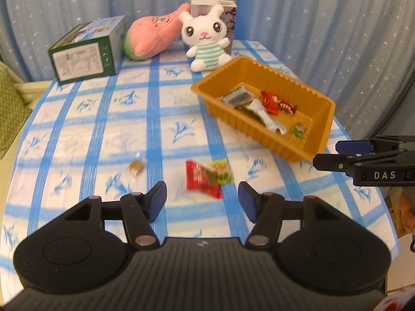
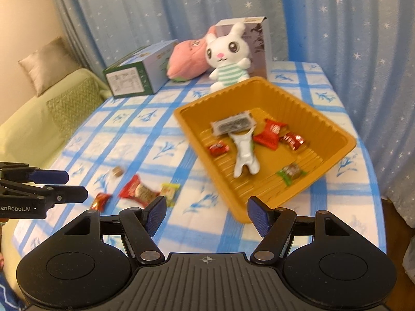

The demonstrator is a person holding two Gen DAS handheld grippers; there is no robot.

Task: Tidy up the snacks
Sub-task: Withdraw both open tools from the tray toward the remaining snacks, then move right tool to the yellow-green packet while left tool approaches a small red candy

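Observation:
An orange plastic tray (image 1: 321,140) (image 2: 334,155) sits on the right of the checked table and holds several wrapped snacks, among them a white packet (image 2: 245,153) and red candies. Loose on the cloth lie a red packet (image 1: 201,178) (image 2: 137,190), a yellow-green packet (image 1: 221,172) (image 2: 170,190), a small brown candy in clear wrap (image 1: 136,167) (image 2: 117,171) and a small red candy (image 2: 100,200). My left gripper (image 1: 202,199) (image 2: 75,185) is open and empty just short of the red packet. My right gripper (image 2: 206,215) (image 1: 325,154) is open and empty at the tray's near corner.
At the back stand a green-and-white box (image 1: 85,51), a pink plush (image 1: 153,33), a white bunny plush (image 1: 207,39) and an upright carton (image 1: 230,15). A blue starred curtain hangs behind. A green sofa (image 2: 39,119) lies left of the table.

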